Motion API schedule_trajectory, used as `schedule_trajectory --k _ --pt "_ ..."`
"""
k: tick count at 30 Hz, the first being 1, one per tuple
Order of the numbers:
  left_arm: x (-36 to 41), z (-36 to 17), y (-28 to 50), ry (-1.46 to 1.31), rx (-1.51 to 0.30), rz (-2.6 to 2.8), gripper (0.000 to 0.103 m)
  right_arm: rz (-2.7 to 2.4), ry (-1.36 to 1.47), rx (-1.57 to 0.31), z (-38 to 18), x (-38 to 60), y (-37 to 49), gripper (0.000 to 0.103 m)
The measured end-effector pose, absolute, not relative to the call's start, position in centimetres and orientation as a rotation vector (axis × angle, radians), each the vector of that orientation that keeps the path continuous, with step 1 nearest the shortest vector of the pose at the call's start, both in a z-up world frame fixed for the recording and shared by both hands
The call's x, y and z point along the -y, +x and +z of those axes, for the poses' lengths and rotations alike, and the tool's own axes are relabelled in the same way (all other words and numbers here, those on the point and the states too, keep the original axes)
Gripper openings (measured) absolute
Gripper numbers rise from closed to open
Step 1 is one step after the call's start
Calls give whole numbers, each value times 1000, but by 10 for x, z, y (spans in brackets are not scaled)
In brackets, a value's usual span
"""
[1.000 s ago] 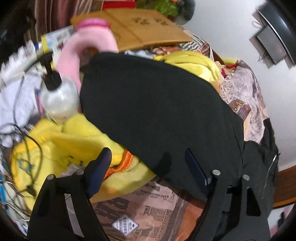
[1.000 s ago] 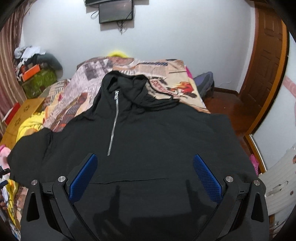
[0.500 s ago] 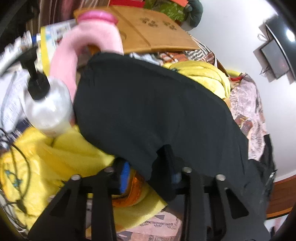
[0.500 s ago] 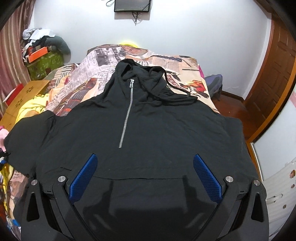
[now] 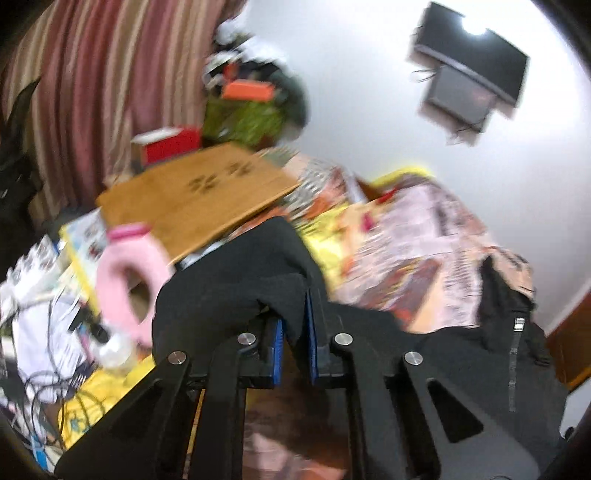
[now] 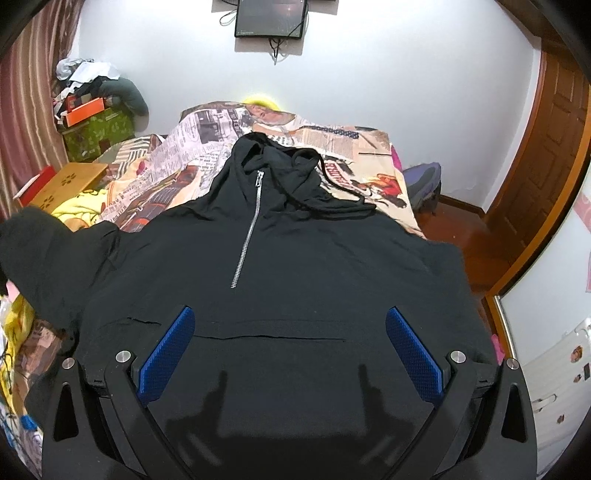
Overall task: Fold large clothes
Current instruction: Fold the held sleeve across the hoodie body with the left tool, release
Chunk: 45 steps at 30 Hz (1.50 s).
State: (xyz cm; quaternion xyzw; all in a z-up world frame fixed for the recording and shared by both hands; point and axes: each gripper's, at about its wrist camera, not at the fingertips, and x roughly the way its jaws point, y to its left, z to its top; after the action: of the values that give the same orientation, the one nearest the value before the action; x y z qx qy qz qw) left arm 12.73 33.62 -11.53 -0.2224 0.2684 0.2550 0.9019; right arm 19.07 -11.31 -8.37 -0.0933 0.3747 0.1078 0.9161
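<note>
A large black hoodie (image 6: pixel 288 266) with a silver half-zip lies front-up on a newspaper-print bed. In the left wrist view my left gripper (image 5: pixel 295 332) is shut on the black sleeve (image 5: pixel 236 280), which hangs lifted and draped over the blue pads. The same raised sleeve (image 6: pixel 33 243) shows at the left edge of the right wrist view. My right gripper (image 6: pixel 288 350) hovers over the hoodie's front pocket, its blue fingers (image 6: pixel 166 347) wide apart with nothing between them.
A wooden lap table (image 5: pixel 195 199), a pink ring-shaped bottle (image 5: pixel 129 273), cables and yellow cloth (image 5: pixel 92 398) crowd the bed's left side. A green box (image 6: pixel 96 129) stands by the striped curtain. A wooden door (image 6: pixel 554 147) is at right, a screen (image 6: pixel 271 16) on the wall.
My left gripper closed on the sleeve's edge and rose, lifting the sleeve off the yellow cloth. The right gripper stayed open over the hoodie's lower front.
</note>
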Motion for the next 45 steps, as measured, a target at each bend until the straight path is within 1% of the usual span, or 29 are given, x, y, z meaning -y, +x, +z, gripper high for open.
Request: schedule_trajectory --k 3,6,12,19,23,28,34,37,38,39,40,41,45 --pt "-303 -90 146 -430 -527 438 7 255 -174 -759 -82 119 191 103" --pt "-271 -76 166 -410 -518 347 7 261 -182 -732 -79 123 191 103" --pt "-186 -71 205 -334 -554 151 7 237 -202 -691 -72 137 190 103" --pt "-83 -100 235 -239 -689 -74 7 229 -178 -708 -79 157 187 103" --pt "-32 -129 241 -167 -809 -169 7 216 -181 -704 -82 166 183 103" --pt "4 -167 236 -146 -932 -237 7 209 -166 -709 -81 178 180 103" --pt "19 -192 219 -139 -1013 -260 10 236 -117 -750 -84 186 179 103" --pt "17 -193 209 -134 -1029 -281 17 245 -125 -737 -82 185 175 103" --pt "15 -190 205 -133 -1029 -290 26 250 -131 -733 -80 184 175 103" --pt "13 -187 202 -130 -1029 -297 40 255 -136 -729 -79 182 176 103" --pt "10 -183 199 -128 -1027 -301 46 261 -142 -724 -78 178 176 103" --pt "8 -179 196 -126 -1018 -303 48 266 -148 -720 -77 175 177 103" --pt "-12 -156 182 -100 -958 -269 49 304 -174 -706 -73 156 178 103"
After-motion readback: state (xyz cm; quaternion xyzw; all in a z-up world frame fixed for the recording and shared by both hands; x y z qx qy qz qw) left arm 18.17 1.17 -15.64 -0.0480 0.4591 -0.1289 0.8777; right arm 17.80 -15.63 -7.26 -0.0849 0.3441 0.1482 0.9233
